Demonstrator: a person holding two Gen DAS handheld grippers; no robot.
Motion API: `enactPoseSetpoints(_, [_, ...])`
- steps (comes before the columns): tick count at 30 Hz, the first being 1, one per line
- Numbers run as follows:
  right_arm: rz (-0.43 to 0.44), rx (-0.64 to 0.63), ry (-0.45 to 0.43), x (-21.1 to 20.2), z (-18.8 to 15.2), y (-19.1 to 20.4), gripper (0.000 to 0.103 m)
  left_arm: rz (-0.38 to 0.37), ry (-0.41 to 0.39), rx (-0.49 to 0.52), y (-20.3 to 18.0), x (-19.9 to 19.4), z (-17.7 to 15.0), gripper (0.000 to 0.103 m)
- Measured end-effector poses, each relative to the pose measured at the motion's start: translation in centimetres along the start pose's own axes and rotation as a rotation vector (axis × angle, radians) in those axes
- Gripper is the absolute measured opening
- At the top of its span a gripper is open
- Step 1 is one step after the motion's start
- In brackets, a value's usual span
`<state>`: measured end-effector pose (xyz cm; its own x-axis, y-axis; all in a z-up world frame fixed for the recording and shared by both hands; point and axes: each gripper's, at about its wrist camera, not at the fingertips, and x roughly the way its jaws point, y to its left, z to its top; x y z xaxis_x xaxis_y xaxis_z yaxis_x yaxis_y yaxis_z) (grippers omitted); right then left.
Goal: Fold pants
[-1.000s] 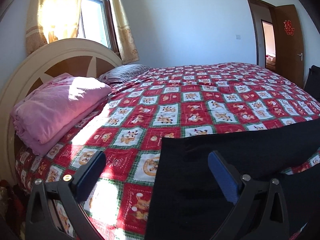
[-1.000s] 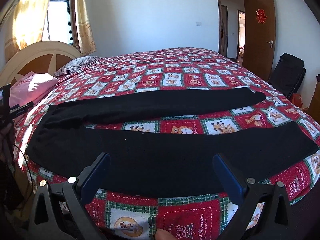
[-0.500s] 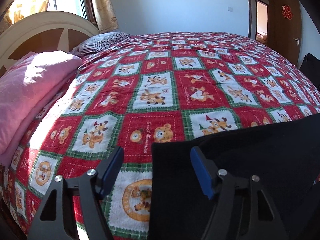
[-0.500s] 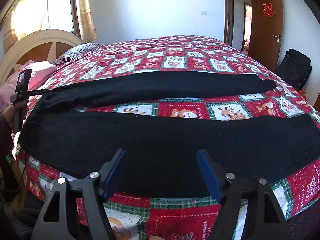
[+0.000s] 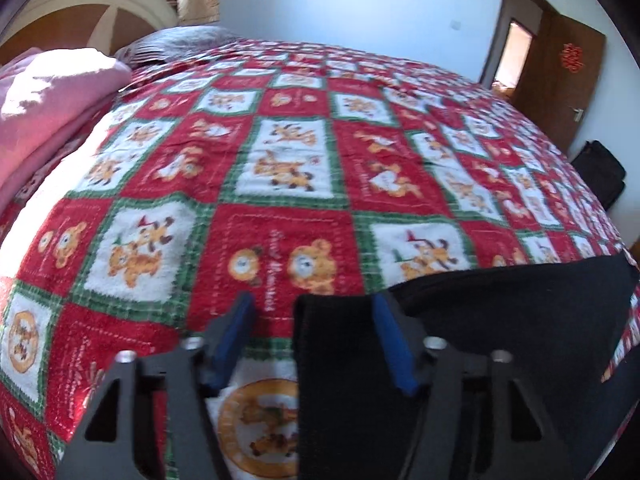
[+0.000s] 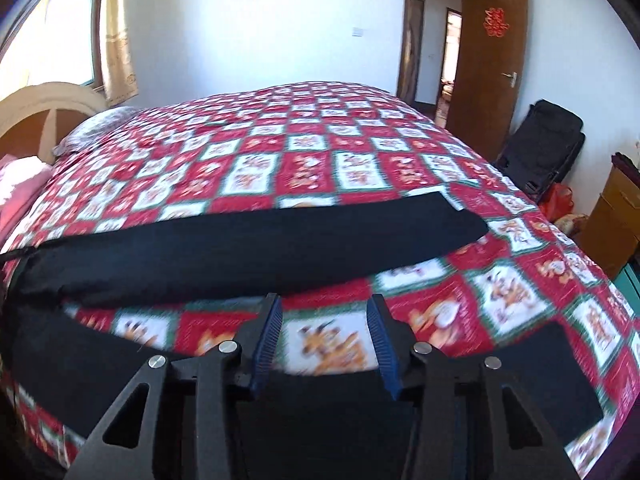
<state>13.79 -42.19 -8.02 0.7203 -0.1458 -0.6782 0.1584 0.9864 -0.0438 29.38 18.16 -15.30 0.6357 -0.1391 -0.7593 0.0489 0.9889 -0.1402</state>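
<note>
A sunlit bedroom, its bed (image 6: 340, 152) under a red cartoon-check blanket. Black pants (image 6: 240, 248) lie spread across the near side, legs apart, no fold made yet. The left gripper (image 5: 312, 320), jaws parted, straddles the waistband corner; the right gripper (image 6: 324, 320), also released, straddles the near leg's edge. Neither has closed on cloth; every fold appears still to come.

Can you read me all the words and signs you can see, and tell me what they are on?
Red paper double-happiness sign "囍": on the brown wooden door.
Curly stitched writing: on the red, white and green checked bedspread with cartoon animals; too blurred to read.
Plain black pants: no words visible.
</note>
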Motion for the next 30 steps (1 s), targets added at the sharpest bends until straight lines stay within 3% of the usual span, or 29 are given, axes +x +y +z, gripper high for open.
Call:
enactPoseSetpoints(14, [-0.108, 0.149, 0.087, 8.0, 6.2, -9.9, 0.047, -0.039, 0.027, 0.019, -0.3, 1.0, 0.7, 0.049])
enactPoseSetpoints(16, [-0.131, 0.156, 0.105, 9.6, 7.1, -11.0, 0.057, -0.034, 0.031, 0.027, -0.4, 1.1, 0.9, 0.052])
enactPoseSetpoints(17, [-0.145, 0.165, 0.127, 10.5, 7.6, -11.8, 0.072, -0.029, 0.033, 0.029, -0.5, 1.1, 0.9, 0.053])
enactPoseSetpoints(21, [-0.14, 0.197, 0.177, 13.7, 9.4, -14.2, 0.074, -0.001, 0.041, 0.058, -1.0, 1.2, 0.8, 0.054])
enactPoseSetpoints(25, [-0.164, 0.18, 0.173, 16.2, 11.1, -15.6, 0.074, -0.001, 0.038, 0.056, -1.0, 1.2, 0.8, 0.055])
enactPoseSetpoints(30, [-0.091, 0.236, 0.249, 20.3, 12.8, -17.3, 0.074, -0.031, 0.022, 0.057, -1.0, 1.0, 0.8, 0.039])
